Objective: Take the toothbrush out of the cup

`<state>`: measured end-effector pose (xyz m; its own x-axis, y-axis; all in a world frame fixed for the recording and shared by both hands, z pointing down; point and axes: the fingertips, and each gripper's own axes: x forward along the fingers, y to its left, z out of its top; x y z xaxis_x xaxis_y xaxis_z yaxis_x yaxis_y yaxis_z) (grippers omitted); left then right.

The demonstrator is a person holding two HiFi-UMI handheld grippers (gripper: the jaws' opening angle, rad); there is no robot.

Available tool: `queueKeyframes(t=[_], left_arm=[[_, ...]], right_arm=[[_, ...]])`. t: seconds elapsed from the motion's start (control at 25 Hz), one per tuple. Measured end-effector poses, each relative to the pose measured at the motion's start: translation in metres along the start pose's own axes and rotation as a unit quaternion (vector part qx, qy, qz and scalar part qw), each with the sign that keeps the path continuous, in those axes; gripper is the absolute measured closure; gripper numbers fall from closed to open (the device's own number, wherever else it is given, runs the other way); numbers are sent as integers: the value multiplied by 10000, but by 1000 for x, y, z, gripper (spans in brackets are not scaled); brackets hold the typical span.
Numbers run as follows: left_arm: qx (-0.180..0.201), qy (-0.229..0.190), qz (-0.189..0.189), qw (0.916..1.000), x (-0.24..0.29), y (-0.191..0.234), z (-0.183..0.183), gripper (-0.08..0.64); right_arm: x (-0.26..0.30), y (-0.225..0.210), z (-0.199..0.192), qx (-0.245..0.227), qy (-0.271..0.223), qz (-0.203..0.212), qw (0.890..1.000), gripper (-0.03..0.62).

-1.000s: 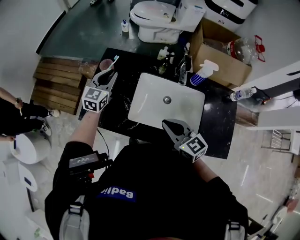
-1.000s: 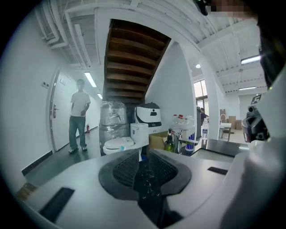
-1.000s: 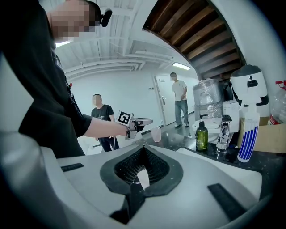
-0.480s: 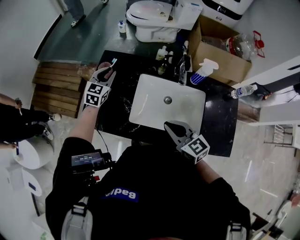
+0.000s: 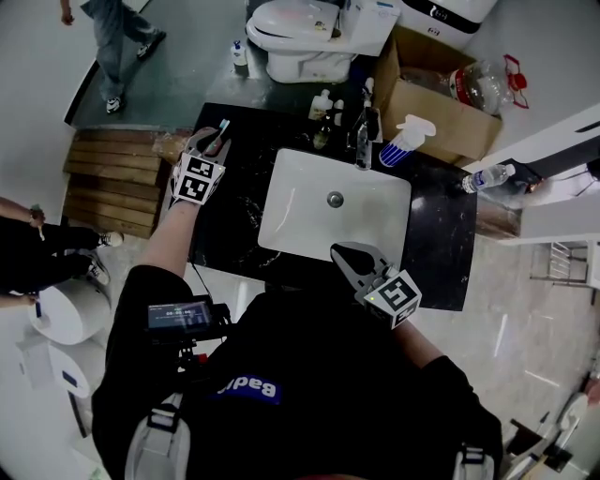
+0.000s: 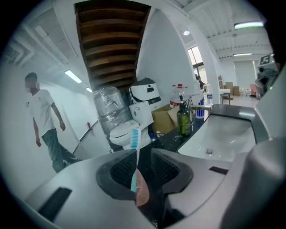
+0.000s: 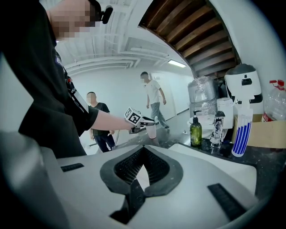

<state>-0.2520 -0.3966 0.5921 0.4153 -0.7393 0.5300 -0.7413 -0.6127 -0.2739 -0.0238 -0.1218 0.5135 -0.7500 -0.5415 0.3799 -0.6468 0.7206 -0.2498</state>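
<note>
A toothbrush (image 6: 135,142) with a blue head and a thin pale handle stands in a pink cup (image 6: 142,193) at the black counter's far left corner. In the head view its head (image 5: 223,125) pokes up just past my left gripper (image 5: 211,143). In the left gripper view, my left gripper (image 6: 143,153) is open by a narrow gap. The handle rises in that gap, close to the left pad (image 6: 121,169), and the cup shows below. My right gripper (image 5: 345,251) hangs shut over the sink's near rim, holding nothing; its jaw tips (image 7: 144,147) meet.
A white sink (image 5: 281,202) is set in the black counter (image 5: 230,220), with a faucet (image 5: 364,141), a green soap bottle (image 6: 183,121) and a blue-striped spray bottle (image 5: 405,145) behind it. A cardboard box (image 5: 441,117), a toilet (image 5: 300,28) and a walking person (image 5: 111,42) lie beyond.
My left gripper has moved forward along the counter's left side, up to the cup, so its jaws now flank the toothbrush handle. The right gripper has hardly moved.
</note>
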Motion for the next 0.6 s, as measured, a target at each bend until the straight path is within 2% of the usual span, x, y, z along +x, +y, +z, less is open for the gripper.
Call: queueKeyframes(t=[0.44,0.6], left_arm=[[425,487,166,9978,22,11,-14,474],[614,575,288,9960,23,16,-18,518]], right_arm=[[-3,-4,-3,112,14,-121,9999,580],[-4,-5,-4,134,11,-141,9998,580]])
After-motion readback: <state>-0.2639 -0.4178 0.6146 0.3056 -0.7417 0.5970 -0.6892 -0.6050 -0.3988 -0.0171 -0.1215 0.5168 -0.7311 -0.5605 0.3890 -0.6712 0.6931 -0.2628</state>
